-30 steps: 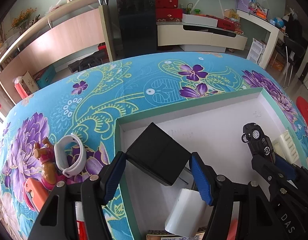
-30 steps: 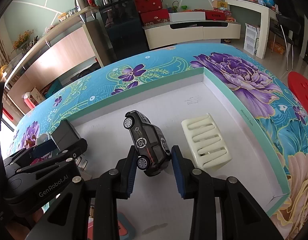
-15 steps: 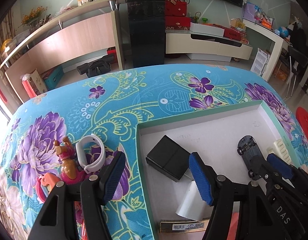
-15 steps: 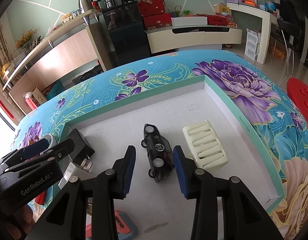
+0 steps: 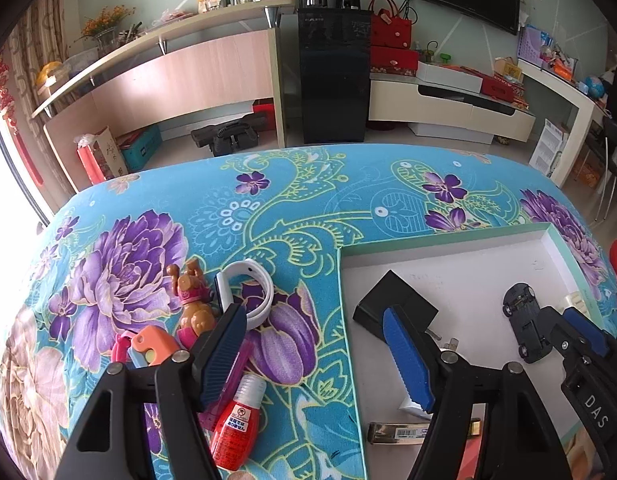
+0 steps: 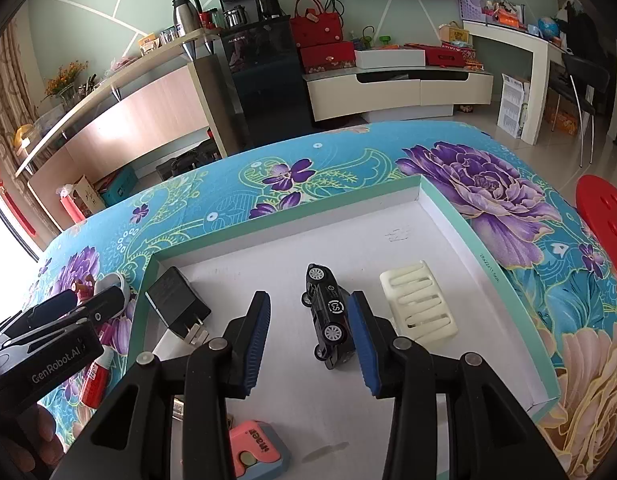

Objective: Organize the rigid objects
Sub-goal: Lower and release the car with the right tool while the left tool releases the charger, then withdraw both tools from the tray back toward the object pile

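Note:
A shallow white tray with a green rim lies on the flowered cloth. In it lie a black plug adapter, a black toy car on its side, and a cream slatted soap dish. My left gripper is open and empty above the tray's left rim. My right gripper is open, with the car just inside its right finger. Left of the tray lie a white wristband, a toy dog figure and a red bottle.
An orange and pink clip lies at the left. A pink and blue tape case and a flat bar with a barcode lie at the tray's near end. A red stool stands off the table's right edge.
The left gripper has let go of the black adapter in the tray and drawn back to the left. The right gripper has opened, released the toy car, and the car has tipped onto its side.

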{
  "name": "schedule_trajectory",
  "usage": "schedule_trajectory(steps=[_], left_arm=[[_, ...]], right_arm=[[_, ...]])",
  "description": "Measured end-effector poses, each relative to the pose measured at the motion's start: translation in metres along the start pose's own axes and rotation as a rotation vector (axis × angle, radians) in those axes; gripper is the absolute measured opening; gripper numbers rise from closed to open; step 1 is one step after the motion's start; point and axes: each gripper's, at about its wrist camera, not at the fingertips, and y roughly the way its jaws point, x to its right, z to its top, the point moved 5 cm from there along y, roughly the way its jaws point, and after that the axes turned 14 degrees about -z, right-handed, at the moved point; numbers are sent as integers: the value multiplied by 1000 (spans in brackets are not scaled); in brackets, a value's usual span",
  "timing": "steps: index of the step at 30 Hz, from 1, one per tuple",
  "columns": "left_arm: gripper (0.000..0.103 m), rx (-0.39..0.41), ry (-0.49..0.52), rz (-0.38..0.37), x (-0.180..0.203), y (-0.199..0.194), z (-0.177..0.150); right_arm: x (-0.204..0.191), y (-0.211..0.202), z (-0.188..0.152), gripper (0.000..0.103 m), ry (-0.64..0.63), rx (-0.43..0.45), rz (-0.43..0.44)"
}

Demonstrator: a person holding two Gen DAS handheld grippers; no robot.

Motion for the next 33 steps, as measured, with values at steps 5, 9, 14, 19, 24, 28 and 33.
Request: schedule_trajectory(steps=[5,9,14,19,24,28,33], left_arm=[[75,0,-10,24,-7,-1,-4],[75,-1,-20,34,-12,-2,-7],[82,5,-34,48,-18,-5,-10],[96,18,-42,66,-24,-7,-10],[103,34,-46,95,-32,-11,-12],[103,39,-64,116,-40,-12,-14],[103,44,-95,144,-50,-17,-17]], right_arm=[[-1,0,0,42,-4,3,-8],[-3,1,0,53,-12,2,-13],[-5,0,0,61,-23,8,-11],[-8,1,-1,75,-37,12,-26],[-9,3,-1,77,-42,11,-32],[-10,2,0,91,-42,18,-32],[-13,-1,1,93,-45,33,-25]])
